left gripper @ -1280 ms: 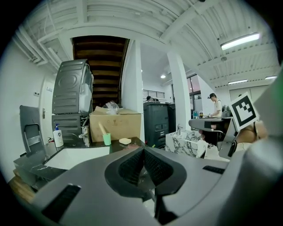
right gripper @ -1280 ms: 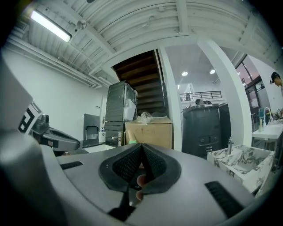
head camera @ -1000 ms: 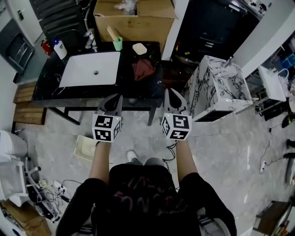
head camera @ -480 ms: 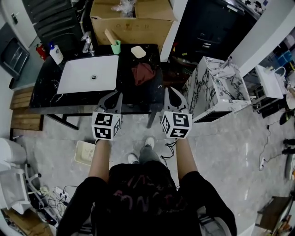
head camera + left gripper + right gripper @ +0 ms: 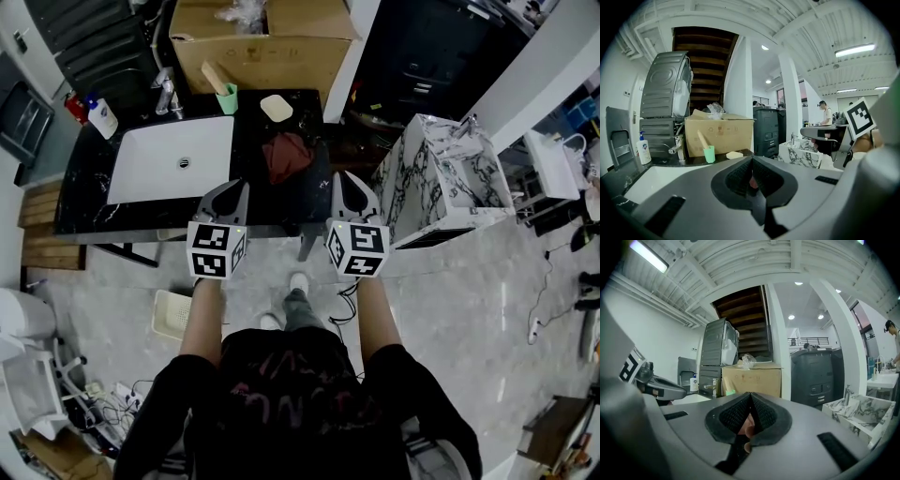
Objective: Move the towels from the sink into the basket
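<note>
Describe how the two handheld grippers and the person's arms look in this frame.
The left gripper and right gripper are both pale grey and taper to a beak-like point, with black textured pads inside. Each carries a white cube printed with black square markers at its rear. No cables show. The person wears a black short-sleeved T-shirt with a faded reddish print.

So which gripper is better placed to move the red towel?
Left, probably. The red towel lies about midway ahead of the left gripper and right gripper, but the basket sits on the floor at left.
</note>
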Demonstrator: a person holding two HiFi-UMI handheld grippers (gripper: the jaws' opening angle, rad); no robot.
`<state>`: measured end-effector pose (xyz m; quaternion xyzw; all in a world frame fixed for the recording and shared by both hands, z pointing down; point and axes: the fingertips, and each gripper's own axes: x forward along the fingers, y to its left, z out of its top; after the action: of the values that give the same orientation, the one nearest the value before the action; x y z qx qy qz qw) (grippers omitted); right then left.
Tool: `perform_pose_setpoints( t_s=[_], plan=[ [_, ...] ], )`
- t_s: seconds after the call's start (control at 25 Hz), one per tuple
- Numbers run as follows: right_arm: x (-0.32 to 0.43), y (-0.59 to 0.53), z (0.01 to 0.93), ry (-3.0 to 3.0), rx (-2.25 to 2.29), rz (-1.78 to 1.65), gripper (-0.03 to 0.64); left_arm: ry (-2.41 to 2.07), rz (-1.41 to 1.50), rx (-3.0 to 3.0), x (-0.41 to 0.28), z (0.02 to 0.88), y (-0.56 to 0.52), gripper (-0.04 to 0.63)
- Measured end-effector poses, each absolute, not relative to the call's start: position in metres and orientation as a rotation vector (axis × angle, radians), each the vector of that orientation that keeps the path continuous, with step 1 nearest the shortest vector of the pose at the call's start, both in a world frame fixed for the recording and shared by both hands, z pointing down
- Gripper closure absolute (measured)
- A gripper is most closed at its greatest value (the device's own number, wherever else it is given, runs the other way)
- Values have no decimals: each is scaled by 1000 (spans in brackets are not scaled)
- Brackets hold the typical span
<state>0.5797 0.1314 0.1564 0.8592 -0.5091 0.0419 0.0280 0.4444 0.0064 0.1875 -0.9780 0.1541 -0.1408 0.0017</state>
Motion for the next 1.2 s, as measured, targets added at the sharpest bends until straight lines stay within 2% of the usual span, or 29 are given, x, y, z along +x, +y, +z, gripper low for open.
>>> perform_pose_setpoints(
  t_s=[0.76,0.8,0.84,0.88,1.2],
  plan=[
    [652,95,192,-1551,2642,247,601,335,-661,-3078,535,248,-21,572],
    [653,96,192,-1547,2643,248,601,315,-683,-3074,538,253,-21,544],
    [653,98,193,-1544,2644,249,601,295,-708,-3070,542,258,-21,479],
    [653,100,194,-1540,2645,252,601,277,-733,-3067,546,263,-22,445],
    [665,121,205,-1489,2650,280,601,164,-927,-3011,578,307,-28,368]
  ],
)
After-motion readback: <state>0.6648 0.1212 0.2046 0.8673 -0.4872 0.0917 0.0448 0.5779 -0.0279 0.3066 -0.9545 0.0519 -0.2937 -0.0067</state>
